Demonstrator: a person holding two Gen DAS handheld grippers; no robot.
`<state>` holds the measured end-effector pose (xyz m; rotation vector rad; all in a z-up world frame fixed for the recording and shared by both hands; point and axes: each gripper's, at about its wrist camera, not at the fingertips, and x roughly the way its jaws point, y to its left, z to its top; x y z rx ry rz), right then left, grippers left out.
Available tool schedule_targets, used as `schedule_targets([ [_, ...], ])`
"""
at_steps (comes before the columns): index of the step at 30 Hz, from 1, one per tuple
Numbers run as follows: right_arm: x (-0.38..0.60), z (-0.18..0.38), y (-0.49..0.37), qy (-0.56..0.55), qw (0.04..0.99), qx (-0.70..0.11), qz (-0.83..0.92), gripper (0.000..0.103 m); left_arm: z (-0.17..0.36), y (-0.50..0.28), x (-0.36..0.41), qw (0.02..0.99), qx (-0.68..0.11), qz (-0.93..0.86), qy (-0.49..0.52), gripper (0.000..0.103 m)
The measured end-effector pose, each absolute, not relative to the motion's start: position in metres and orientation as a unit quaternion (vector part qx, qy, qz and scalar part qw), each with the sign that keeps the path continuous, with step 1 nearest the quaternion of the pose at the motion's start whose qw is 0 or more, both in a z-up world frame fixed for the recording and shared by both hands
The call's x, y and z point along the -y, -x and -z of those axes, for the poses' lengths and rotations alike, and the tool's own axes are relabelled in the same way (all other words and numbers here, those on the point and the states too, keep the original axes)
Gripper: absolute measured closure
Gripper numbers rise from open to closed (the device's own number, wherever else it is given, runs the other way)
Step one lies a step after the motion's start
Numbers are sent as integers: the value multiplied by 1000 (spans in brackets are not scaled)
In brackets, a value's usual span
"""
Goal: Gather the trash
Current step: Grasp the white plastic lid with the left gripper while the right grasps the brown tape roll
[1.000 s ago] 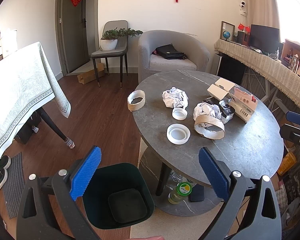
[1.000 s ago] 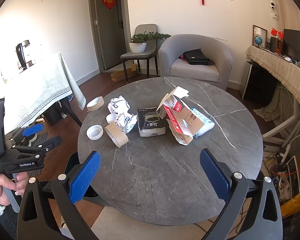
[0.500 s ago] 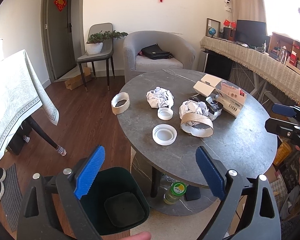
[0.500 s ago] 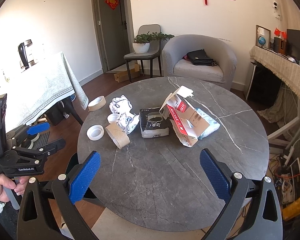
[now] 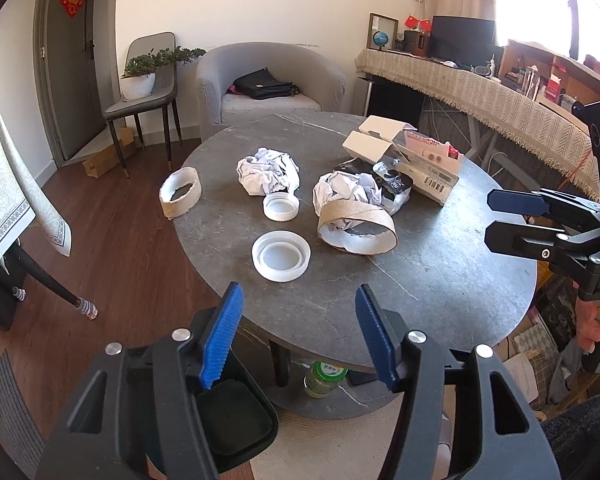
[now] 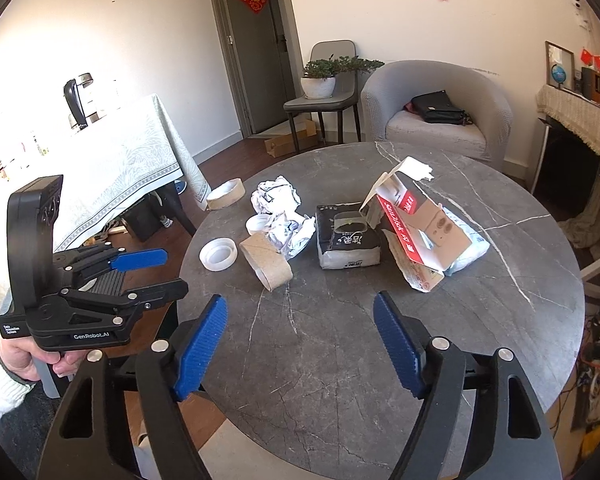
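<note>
Left gripper (image 5: pixel 298 336): jaws had just been closing, half open, nothing between them.
Right gripper (image 6: pixel 300 344): likewise narrowing, gap wide, empty.
Bin (image 5: pixel 236 416): dark, on the floor just beside the round table (image 5: pixel 440 280), below the left gripper.
Nearest trash: large white lid (image 5: pixel 281 255); beyond it small lid (image 5: pixel 281 208), cardboard ring (image 5: pixel 356 226), crumpled paper (image 5: pixel 268 174).
Doing it well: probably straddle the large lid's rim squarely before squeezing.
Change: the table sat nearer in the left view than a second earlier.
</note>
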<state>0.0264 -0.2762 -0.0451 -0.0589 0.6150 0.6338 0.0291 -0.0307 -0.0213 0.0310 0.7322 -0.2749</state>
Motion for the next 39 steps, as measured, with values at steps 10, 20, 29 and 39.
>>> schedule_targets([
  [10, 270, 54, -34, 44, 884, -326, -333, 42, 34, -62, 29, 919, -375, 124, -4, 49],
  [20, 253, 63, -51, 70, 868, -341, -354, 52, 39, -84, 25, 918, -374, 133, -3, 59],
  [29, 223, 67, -65, 114, 856, -343, -370, 66, 33, -88, 16, 918, -370, 142, 7, 61],
  [39, 209, 74, -76, 152, 855, -353, -347, 68, 27, -90, -6, 914, -377, 141, 46, 61],
])
